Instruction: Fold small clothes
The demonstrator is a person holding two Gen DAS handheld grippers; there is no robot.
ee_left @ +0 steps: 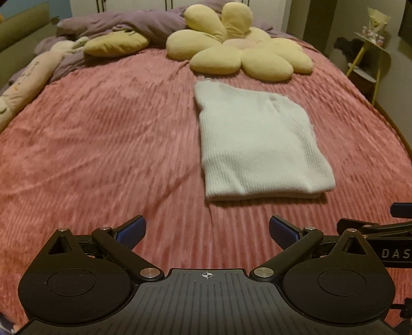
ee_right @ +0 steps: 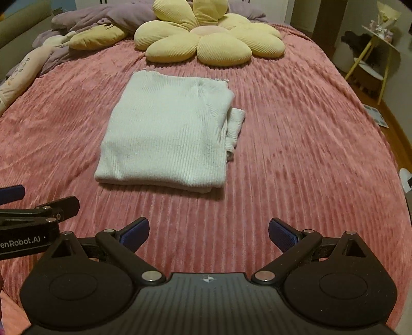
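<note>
A white ribbed knit top (ee_left: 255,144) lies folded into a rectangle on the pink bedspread (ee_left: 103,144). It also shows in the right wrist view (ee_right: 167,134), with a sleeve end sticking out at its right side (ee_right: 235,126). My left gripper (ee_left: 207,232) is open and empty, held above the bedspread short of the top's near edge. My right gripper (ee_right: 208,232) is open and empty, also short of the near edge. Each gripper shows at the edge of the other's view.
A yellow flower-shaped cushion (ee_left: 239,49) lies just beyond the top. A yellow pillow (ee_left: 116,43), a purple duvet (ee_left: 123,23) and a long plush toy (ee_left: 28,80) lie at the far left. A yellow side table (ee_right: 373,54) stands right of the bed.
</note>
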